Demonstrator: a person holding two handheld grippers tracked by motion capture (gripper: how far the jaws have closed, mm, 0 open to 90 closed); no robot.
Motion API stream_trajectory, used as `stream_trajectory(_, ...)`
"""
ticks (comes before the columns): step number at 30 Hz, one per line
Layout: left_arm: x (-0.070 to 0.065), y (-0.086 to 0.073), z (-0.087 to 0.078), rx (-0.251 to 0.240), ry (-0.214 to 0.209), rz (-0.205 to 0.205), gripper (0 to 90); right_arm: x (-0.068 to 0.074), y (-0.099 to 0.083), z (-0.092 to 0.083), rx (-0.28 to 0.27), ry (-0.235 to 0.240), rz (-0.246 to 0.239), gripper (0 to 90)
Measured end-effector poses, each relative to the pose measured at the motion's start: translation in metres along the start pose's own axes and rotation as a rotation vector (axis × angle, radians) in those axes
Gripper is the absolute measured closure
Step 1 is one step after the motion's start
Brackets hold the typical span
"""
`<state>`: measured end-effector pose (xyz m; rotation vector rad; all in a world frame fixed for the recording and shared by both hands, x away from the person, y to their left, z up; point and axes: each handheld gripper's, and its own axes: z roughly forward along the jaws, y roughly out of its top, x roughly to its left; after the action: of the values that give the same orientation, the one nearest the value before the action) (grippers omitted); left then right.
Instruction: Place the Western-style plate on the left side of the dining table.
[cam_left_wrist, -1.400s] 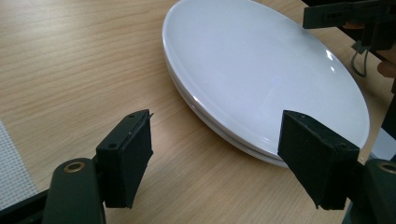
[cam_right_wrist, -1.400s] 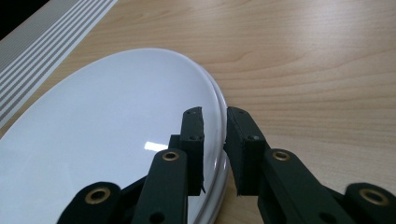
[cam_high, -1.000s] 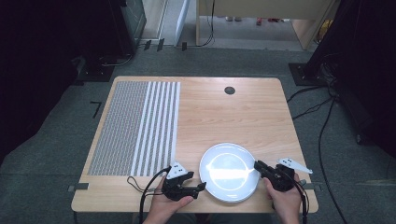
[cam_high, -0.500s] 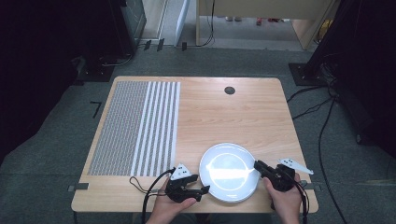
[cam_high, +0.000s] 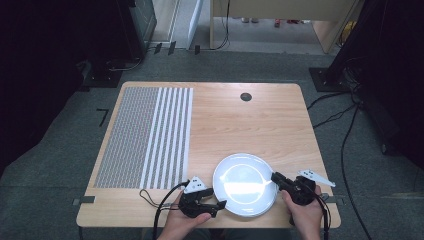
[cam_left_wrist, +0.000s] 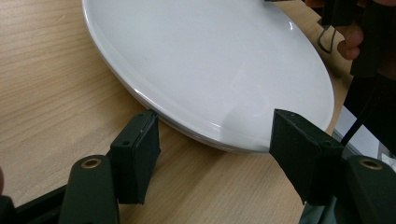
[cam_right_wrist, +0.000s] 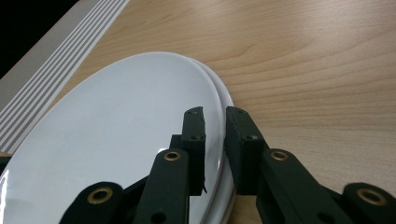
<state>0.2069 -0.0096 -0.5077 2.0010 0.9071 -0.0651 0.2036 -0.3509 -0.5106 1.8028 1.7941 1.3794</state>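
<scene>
Desk is carrying everything: wooden top, sitting on grey floor, dark racks standing around it. Striped mat is lying flat over the desk's left part, running from near the far edge down toward the near edge; fine-patterned on its left, broad white stripes on its right. Small dark round grommet is sitting near the far edge, right of centre.

White plates are resting near the near edge, right of centre, just right of the mat's near-right corner. Right gripper view is showing two rims stacked, the upper plate shifted slightly off the lower one. Left gripper view is showing the plate lying flat on the wood.

Right gripper is coming in from the near-right corner, jaws pointing toward the stack's right rim. In its own view the jaws are standing narrow, one pad over the top plate's face, the other outside the rim, pinching the rim edge between them. Can't tell whether it's catching one plate or both.

Left gripper is sitting at the near edge, just left of the stack, jaws aimed at the plates' near-left rim. In its own view the jaws are spread wide, pads flanking the rim at table level; left pad is sitting right at the rim edge, right pad is standing clear. Not gripping anything.

Hands are holding both grippers from the near edge.
</scene>
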Motion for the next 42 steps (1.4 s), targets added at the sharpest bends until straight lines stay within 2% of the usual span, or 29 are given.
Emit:
stream_trajectory(17, 0.002, 0.000, -0.002, 0.002, 0.010, -0.011, 33.2, 0.006, -0.002, 0.005, 0.027, 0.047, -0.019, 78.2)
stream_trajectory(33, 0.007, 0.001, -0.009, -0.014, 0.019, -0.024, 33.3, 0.010, -0.004, 0.009, 0.055, 0.109, -0.001, 78.0)
stream_trajectory(36, 0.011, 0.001, -0.013, -0.019, 0.017, -0.036, 33.5, 0.012, -0.005, 0.010, 0.047, 0.137, 0.006, 78.7)
stream_trajectory(37, 0.012, 0.001, -0.015, -0.017, 0.008, -0.039, 34.5, 0.012, -0.005, 0.010, 0.042, 0.173, 0.018, 78.9)
stream_trajectory(38, 0.013, 0.001, -0.015, -0.014, 0.005, -0.038, 34.9, 0.014, -0.005, 0.011, 0.043, 0.248, 0.065, 78.7)
stream_trajectory(39, 0.013, 0.001, -0.016, -0.014, 0.006, -0.032, 35.8, 0.018, -0.006, 0.013, 0.043, 0.278, 0.072, 77.8)
stream_trajectory(40, 0.013, 0.001, -0.016, -0.016, 0.012, -0.026, 35.8, 0.018, -0.006, 0.013, 0.043, 0.278, 0.072, 77.8)
stream_trajectory(42, 0.012, 0.001, -0.016, -0.012, 0.042, -0.020, 36.4, 0.022, -0.009, 0.017, 0.059, 0.256, 0.035, 78.5)
